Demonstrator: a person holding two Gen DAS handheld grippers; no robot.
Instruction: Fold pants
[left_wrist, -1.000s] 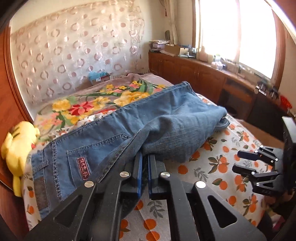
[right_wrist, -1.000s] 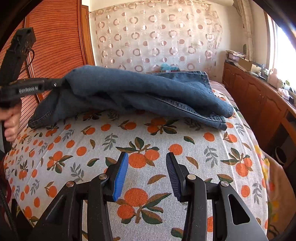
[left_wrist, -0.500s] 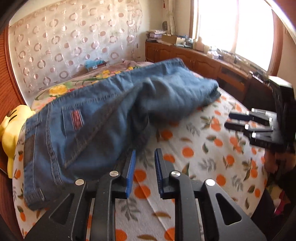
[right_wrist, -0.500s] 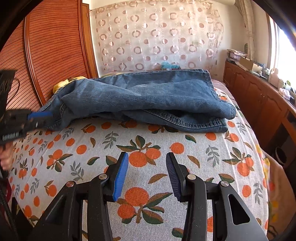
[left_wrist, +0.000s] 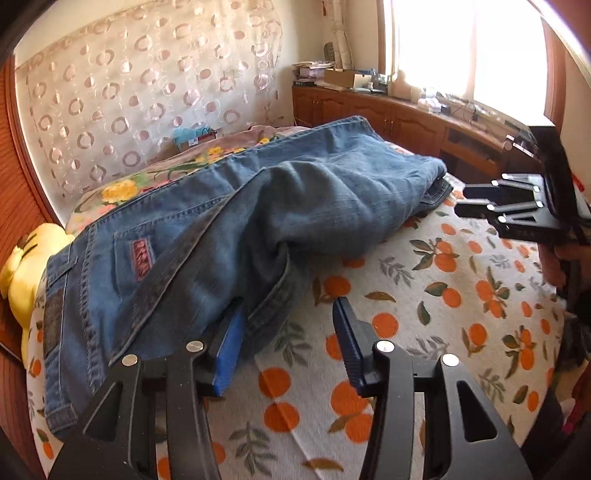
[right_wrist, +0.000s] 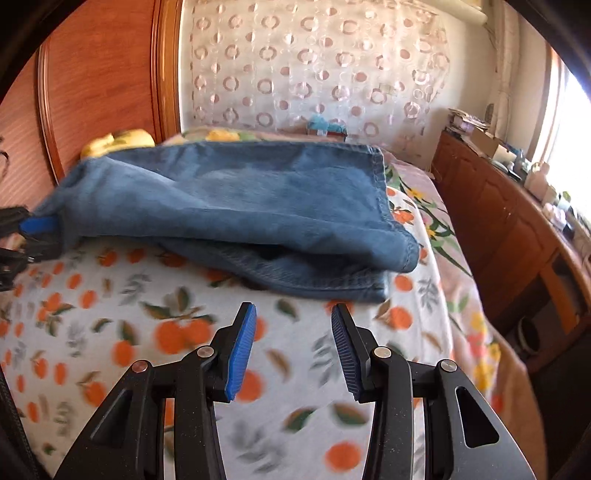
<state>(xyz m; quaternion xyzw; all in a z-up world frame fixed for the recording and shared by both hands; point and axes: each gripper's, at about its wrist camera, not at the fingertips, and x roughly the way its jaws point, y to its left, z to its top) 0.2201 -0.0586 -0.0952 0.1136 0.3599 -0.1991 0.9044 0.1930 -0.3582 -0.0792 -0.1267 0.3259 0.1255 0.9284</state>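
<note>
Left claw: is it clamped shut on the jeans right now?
No, the left claw stands open with a wide gap between its blue pads, and the jeans only drape against one pad on the bedsheet.

The left gripper (left_wrist: 290, 334) is holding its two blue-padded fingers spread wide apart, pointing forward and slightly down, with nothing sitting between the pads; its left pad (left_wrist: 229, 345) is lying right against denim. The right gripper (right_wrist: 292, 341) is likewise keeping its fingers parted, gripping nothing, and is hovering low with its tips aimed forward. In the left wrist view the right gripper (left_wrist: 480, 201) is showing at the far right, fingers reaching leftward, and the right hand (left_wrist: 561, 264) is wrapping around its handle. In the right wrist view the left gripper (right_wrist: 27, 229) is appearing at the left edge, one blue pad facing inward
</note>
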